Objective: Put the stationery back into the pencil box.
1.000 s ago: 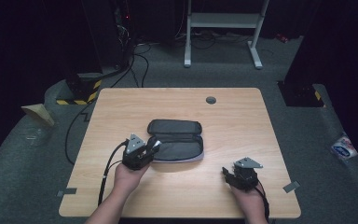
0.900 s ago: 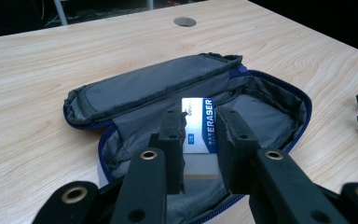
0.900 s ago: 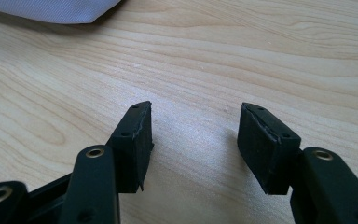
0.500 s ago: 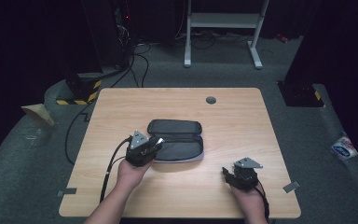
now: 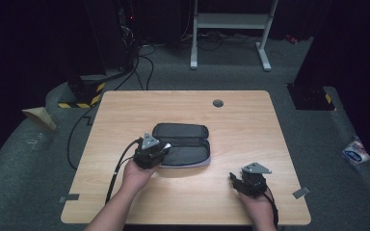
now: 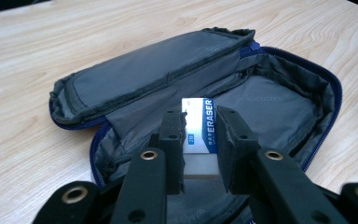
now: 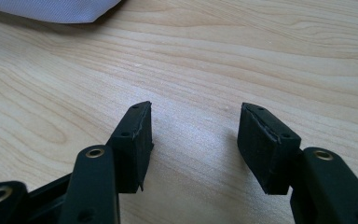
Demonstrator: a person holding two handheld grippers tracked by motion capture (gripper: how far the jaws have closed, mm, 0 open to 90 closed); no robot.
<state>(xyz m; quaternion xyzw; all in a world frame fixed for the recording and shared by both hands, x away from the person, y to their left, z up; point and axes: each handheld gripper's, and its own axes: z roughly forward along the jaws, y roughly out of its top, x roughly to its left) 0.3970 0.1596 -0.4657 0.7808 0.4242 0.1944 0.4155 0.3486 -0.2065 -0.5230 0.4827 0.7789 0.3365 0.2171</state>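
A dark grey pencil case (image 5: 183, 144) lies unzipped and spread open in the middle of the wooden table (image 5: 250, 120); its grey lining (image 6: 270, 107) and blue zip edge show in the left gripper view. My left gripper (image 6: 200, 121) is shut on a white eraser (image 6: 196, 128) with a blue-and-white sleeve marked ERASER, held just over the case's open lower half. In the high view that gripper (image 5: 160, 150) sits at the case's left front corner. My right gripper (image 7: 193, 128) stands open over bare wood, nothing between its pads, and rests near the table's front right (image 5: 236, 180).
A round grommet (image 5: 218, 103) sits near the table's far edge. A corner of the case (image 7: 51, 10) shows at the top left of the right gripper view. Cables (image 5: 79, 130) trail off the table's left side, and a white frame (image 5: 231, 29) stands on the floor behind.
My left gripper has shifted slightly to the right and forward, bringing the eraser over the open case. The right gripper has stayed where it was.
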